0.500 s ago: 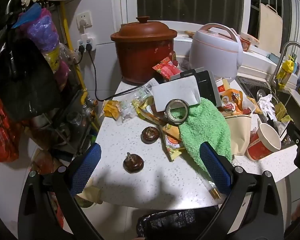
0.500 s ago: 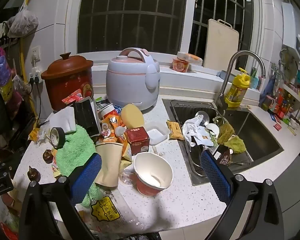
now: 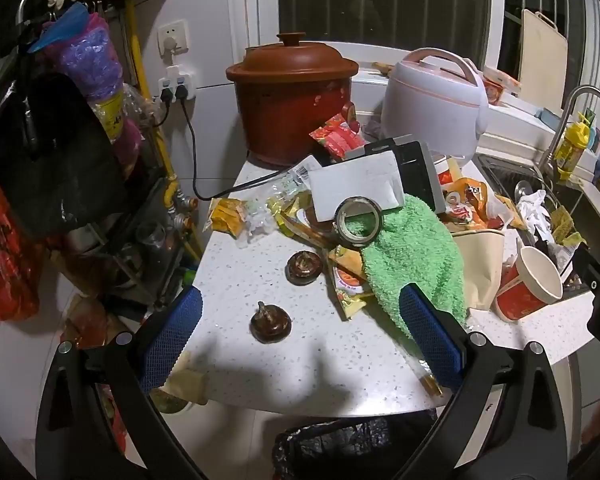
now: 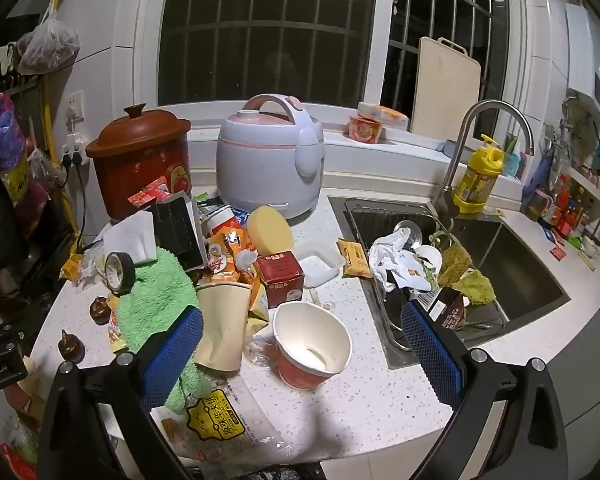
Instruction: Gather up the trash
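The left gripper point(image 3: 300, 334) is spread wide and empty above the counter point(image 3: 300, 368), a brown bulb point(image 3: 270, 323) between its fingers. The right gripper point(image 4: 302, 350) is spread too, a tipped red cup point(image 4: 310, 346) between its fingers. At twelve o'clock beyond: wrappers point(image 4: 230, 256), then the rice cooker point(image 4: 270, 158).

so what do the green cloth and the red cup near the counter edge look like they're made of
Green cloth: looks like fluffy microfibre or terry, matte, with a nubby pile. Red cup: probably coated paper, with a thin rolled rim, a smooth white inside and a printed red outside.
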`<action>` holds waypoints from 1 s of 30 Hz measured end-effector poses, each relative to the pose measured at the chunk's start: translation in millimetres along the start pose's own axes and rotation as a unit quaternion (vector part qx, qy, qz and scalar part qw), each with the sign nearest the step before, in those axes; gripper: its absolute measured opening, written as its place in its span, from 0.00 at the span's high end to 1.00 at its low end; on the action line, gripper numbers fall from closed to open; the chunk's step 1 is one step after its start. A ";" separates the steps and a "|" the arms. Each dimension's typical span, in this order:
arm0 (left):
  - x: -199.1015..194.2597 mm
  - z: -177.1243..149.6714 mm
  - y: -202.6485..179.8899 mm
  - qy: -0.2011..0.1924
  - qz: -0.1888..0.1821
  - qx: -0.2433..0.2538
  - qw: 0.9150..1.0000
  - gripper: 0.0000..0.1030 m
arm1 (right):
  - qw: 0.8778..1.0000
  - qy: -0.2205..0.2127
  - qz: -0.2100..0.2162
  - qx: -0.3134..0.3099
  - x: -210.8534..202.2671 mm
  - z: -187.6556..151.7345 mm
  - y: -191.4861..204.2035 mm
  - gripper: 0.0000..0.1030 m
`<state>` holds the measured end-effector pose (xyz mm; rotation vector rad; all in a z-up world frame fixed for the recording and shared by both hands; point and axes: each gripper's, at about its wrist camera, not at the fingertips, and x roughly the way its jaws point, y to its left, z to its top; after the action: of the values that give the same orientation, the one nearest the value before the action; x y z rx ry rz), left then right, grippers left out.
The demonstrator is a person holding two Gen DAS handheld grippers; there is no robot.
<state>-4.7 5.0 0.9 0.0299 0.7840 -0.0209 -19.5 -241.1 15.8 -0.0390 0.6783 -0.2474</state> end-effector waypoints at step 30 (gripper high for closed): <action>2.5 -0.7 -5.2 0.001 -0.002 0.003 1.000 0.07 | 1.000 0.003 0.004 0.003 -1.0 -0.4 -2.5 0.05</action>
<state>-3.5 -0.2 -1.5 0.0341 0.7864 -0.0276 -21.1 -243.2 16.3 -0.0299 0.6826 -0.2422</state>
